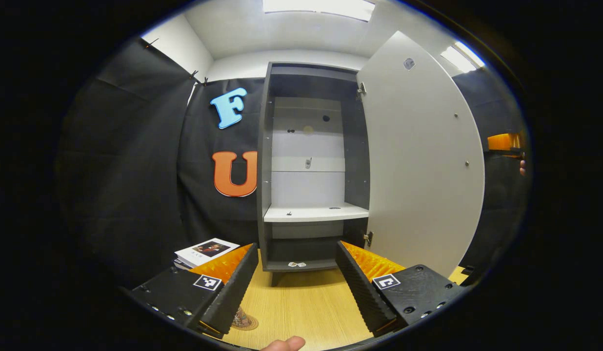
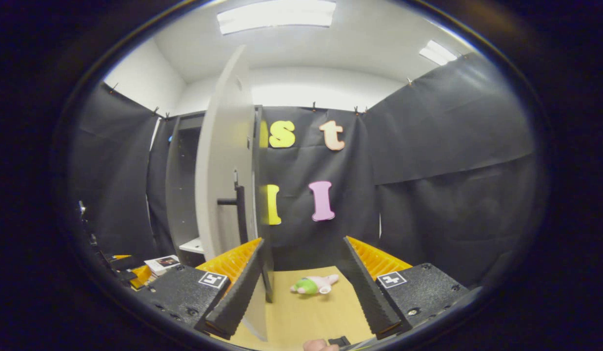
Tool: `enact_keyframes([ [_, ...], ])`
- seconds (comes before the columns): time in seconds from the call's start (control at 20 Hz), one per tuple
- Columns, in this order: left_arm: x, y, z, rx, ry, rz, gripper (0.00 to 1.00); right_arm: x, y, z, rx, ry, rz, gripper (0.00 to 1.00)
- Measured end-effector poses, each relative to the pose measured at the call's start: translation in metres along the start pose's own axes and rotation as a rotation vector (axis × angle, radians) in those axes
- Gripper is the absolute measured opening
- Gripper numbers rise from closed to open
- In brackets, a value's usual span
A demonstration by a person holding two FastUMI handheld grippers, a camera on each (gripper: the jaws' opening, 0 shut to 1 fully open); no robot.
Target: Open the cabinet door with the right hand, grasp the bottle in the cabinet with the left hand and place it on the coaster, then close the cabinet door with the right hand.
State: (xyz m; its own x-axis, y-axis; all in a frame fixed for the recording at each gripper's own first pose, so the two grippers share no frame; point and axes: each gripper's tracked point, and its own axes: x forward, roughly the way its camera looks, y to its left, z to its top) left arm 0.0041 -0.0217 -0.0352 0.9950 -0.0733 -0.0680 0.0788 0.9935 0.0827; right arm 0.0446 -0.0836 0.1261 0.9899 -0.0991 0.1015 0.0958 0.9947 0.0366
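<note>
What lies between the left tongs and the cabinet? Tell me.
Only bare table. In the left gripper view, nothing stands between the open left tongs and the cabinet.

Surfaces: mostly matt, nothing glossy.
Table (image 1: 301, 302) wood-grain, smooth; cabinet door (image 1: 418, 161) matt smooth panel, probably laminate; hinges (image 1: 362, 88) metal; booth wall (image 2: 428, 195) matt cloth; booklet (image 1: 206, 251) at table's left edge paper.

The left gripper (image 1: 296, 287) hangs with its fingers spread wide and nothing between them over the wooden table (image 1: 301, 302), facing the far cabinet (image 1: 311, 165), whose door (image 1: 421, 161) stands swung open to the right, with a booklet (image 1: 206, 251) lying near left.
</note>
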Motion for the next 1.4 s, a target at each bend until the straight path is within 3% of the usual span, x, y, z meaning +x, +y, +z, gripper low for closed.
enact_keyframes([
  [0.3, -0.011, 0.003, -0.008, 0.018, 0.028, 0.018, 0.96, 0.051, 0.002, -0.028, 0.069, 0.064, 0.044, 0.96],
  [0.6, -0.019, 0.013, -0.013, 0.042, 0.039, 0.053, 0.96, 0.052, 0.024, -0.023, 0.033, 0.046, 0.081, 0.95],
  [0.65, -0.019, 0.014, -0.013, 0.042, 0.041, 0.054, 0.96, 0.052, 0.026, -0.021, 0.022, 0.038, 0.087, 0.89],
  [0.7, -0.019, 0.015, -0.013, 0.041, 0.040, 0.054, 0.96, 0.052, 0.031, -0.022, 0.005, 0.046, 0.093, 0.95],
  [1.4, -0.021, 0.057, -0.017, 0.045, 0.039, 0.095, 0.96, 0.049, 0.156, -0.032, 0.011, 0.056, 0.290, 0.95],
])
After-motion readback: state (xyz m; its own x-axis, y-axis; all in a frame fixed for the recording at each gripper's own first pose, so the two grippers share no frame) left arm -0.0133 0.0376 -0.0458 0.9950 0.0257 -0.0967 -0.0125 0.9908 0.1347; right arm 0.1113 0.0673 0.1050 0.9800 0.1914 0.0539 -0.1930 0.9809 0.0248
